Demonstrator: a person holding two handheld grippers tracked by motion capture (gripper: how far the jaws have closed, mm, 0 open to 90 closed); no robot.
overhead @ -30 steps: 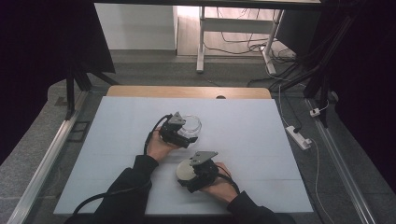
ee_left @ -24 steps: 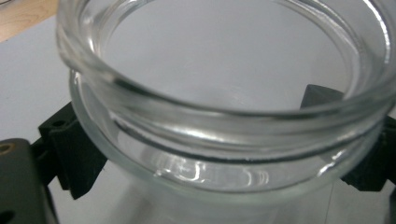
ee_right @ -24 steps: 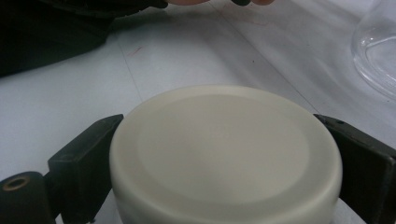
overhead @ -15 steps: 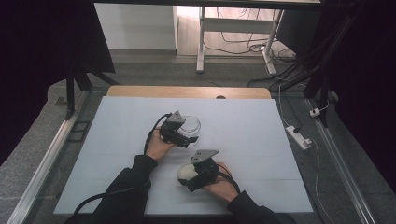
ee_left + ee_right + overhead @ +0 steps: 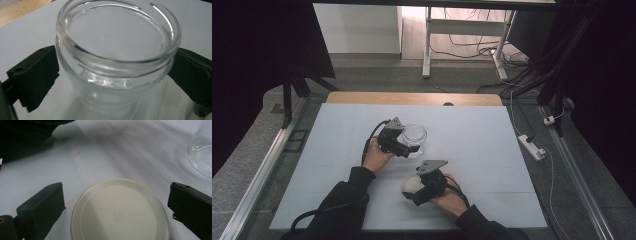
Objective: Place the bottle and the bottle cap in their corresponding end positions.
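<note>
A person sits at a white table [image 5: 492, 150], forearms in dark sleeves coming in from the near edge, a two-jaw gripper in each hand.

The left gripper [image 5: 404, 145] is near the table's centre, and its jaws reach toward 2 o'clock around a clear glass jar [image 5: 414, 136]. The jar stands upright on the table with its wide mouth open. In the left gripper view the glass jar [image 5: 117, 57] sits between the two black jaws, one at 9 o'clock and one at 3 o'clock. The jaws look pressed against the jar's sides just below the rim (the contact itself is partly hidden by the curve of the glass).

The right gripper [image 5: 417, 187] is closer to the person, at about 5 o'clock from the jar and near it. A round cream lid [image 5: 413, 183] lies flat on the table at this gripper's tip. In the right gripper view the cream lid [image 5: 120, 212] lies between the jaws, which stand spread wide at 9 and 3 o'clock, each with a gap of bare table between it and the lid. The jar's curved base shows at 2 o'clock in that view.
</note>
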